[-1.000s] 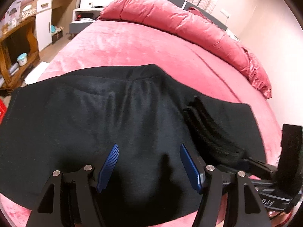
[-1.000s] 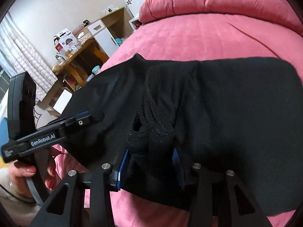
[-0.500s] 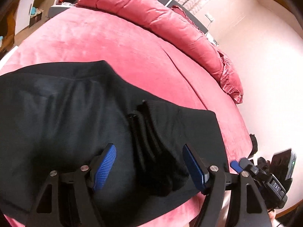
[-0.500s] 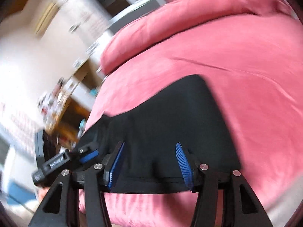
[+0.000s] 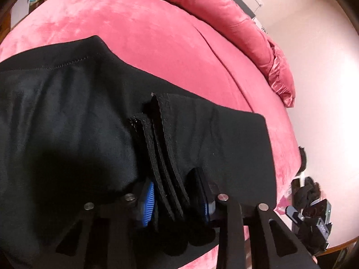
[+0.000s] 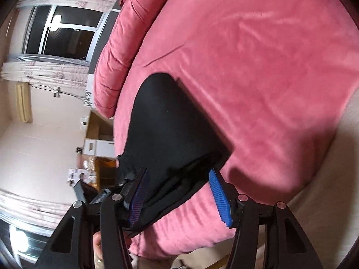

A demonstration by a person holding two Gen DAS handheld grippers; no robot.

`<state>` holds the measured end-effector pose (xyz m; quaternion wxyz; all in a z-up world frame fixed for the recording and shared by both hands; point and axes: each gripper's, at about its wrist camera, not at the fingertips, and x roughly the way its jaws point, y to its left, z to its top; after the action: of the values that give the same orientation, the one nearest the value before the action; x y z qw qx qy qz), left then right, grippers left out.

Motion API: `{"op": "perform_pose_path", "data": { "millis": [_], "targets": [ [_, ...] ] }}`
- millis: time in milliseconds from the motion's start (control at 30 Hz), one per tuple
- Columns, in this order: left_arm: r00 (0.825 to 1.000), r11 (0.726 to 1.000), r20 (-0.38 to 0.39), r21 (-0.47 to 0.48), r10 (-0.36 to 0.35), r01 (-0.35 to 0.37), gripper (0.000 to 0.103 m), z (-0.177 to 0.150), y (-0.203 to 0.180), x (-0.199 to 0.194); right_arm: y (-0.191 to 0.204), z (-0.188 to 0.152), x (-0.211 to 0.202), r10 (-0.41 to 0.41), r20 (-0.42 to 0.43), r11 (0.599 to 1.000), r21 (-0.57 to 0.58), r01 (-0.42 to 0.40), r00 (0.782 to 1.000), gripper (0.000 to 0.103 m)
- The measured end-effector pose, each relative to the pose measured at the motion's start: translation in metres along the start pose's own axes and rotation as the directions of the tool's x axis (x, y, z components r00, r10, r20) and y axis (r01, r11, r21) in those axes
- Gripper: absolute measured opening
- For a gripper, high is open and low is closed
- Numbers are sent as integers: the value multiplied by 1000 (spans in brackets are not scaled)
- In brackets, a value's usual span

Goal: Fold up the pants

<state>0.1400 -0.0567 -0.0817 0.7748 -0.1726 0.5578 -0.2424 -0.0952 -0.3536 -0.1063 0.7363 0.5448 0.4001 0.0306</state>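
Observation:
Black pants (image 5: 67,121) lie folded on the pink bed (image 5: 157,35). In the left wrist view my left gripper (image 5: 177,201) is shut on the bunched layered edges of the pants near the bed's front edge. In the right wrist view my right gripper (image 6: 179,197) is open, tilted sideways, at the near corner of the pants (image 6: 170,130) and holds nothing. The right gripper also shows at the lower right of the left wrist view (image 5: 314,219).
A rolled pink duvet (image 5: 235,15) runs along the far side of the bed. A window (image 6: 60,35), curtains and a wooden desk with white boxes (image 6: 98,148) stand beyond the bed. The wall (image 5: 325,89) is to the right.
My right gripper let go of the bunched pants edges, opened and swung away to the right. My left gripper moved right over those edges and shut on them.

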Motion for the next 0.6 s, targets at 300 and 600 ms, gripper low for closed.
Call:
{"op": "perform_pose_path", "data": {
  "millis": [300,600],
  "targets": [
    [991,992,49,-8,-122,123,18,14,-21,-21,-5,2,16,109,-24,989,100,-106,994,57],
    [957,966,130,54,-258,253,15,34,-56,-60,-21,13,7,105,98,977,175,-121,990,59]
  ]
}}
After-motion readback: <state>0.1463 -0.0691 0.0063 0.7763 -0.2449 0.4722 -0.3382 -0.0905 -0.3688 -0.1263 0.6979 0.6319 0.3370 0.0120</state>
